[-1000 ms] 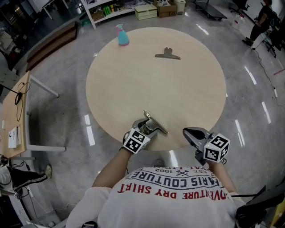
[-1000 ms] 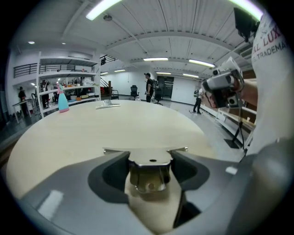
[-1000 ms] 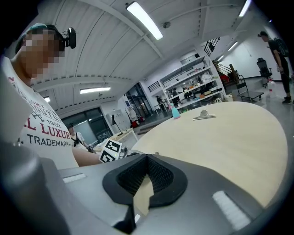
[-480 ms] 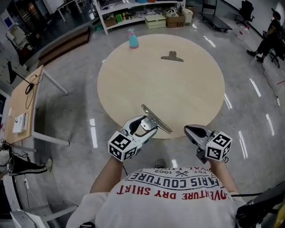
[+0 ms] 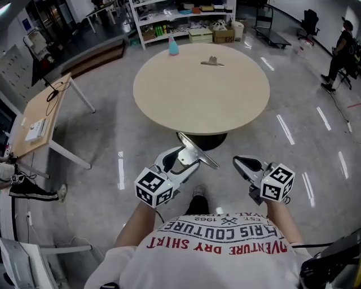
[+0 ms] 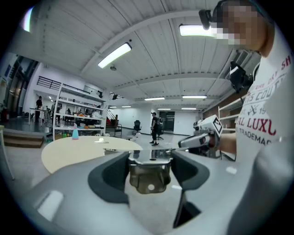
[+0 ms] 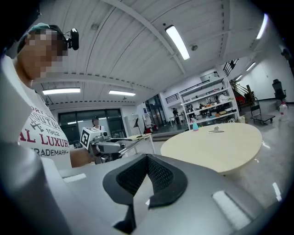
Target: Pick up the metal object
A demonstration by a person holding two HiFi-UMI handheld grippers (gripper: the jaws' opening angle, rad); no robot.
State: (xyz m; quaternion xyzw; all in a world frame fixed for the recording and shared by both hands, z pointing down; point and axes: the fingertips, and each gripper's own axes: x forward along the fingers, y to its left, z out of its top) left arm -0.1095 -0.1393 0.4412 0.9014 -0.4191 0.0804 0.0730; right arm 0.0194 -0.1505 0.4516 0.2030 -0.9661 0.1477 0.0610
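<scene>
My left gripper (image 5: 180, 159) is shut on a shiny metal clip (image 5: 197, 152), holding it up over the grey floor, clear of the round table (image 5: 169, 101). In the left gripper view the clip (image 6: 149, 176) sits clamped between the two dark pads, its plate across the jaws. My right gripper (image 5: 242, 165) hovers to the right at the same height, shut with nothing in it; its pads (image 7: 158, 176) meet in the right gripper view. A second metal clip (image 5: 212, 61) lies at the table's far edge.
A blue spray bottle (image 5: 173, 45) stands at the table's far left rim. A wooden desk (image 5: 42, 121) stands to the left, shelves (image 5: 180, 14) behind the table. A person (image 5: 342, 42) stands far right. Glossy floor lies between me and the table.
The view has pulled back from the table, which now lies farther ahead. Both grippers, earlier at its near edge, are over the floor. The left gripper still holds the clip.
</scene>
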